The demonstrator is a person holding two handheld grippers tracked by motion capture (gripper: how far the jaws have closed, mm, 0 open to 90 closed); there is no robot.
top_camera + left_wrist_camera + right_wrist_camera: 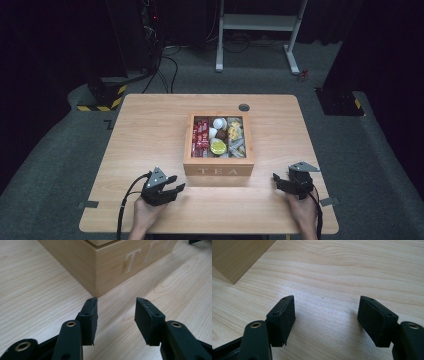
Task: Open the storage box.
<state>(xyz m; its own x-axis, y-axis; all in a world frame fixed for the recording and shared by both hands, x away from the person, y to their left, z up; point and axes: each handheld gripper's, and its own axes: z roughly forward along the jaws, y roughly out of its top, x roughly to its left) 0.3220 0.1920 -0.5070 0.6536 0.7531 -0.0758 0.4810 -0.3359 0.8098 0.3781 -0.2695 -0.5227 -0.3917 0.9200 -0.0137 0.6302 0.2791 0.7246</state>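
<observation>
A wooden tea box (218, 150) sits open near the middle of the table (150, 130), with "TEA" on its near face. It has 3 compartments: red sachets (200, 136) on the left, white and yellow pods (218, 135) in the middle, and pale wrapped packets (235, 137) on the right.

The left gripper (174, 184) is held low over the table just off the box's near left corner. In the left gripper view its 2 jaws stand partly apart with only bare wood between them, and the box corner lies close ahead. The right gripper (276, 180) rests near the box's near right corner, clear of it. In the right gripper view its jaws stand wide apart over bare table, and a corner of the box shows at the upper left. Neither gripper holds anything.

This looks like the approach stage: both hands flank the box and nothing has been picked up yet. The left hand seems the one about to work. Its next move would likely need a lift over the near wall, then a descent into 1 compartment, with the jaws spread enough to take a sachet or pod without snagging the dividers. The right gripper could steady the box if it starts to slide.
</observation>
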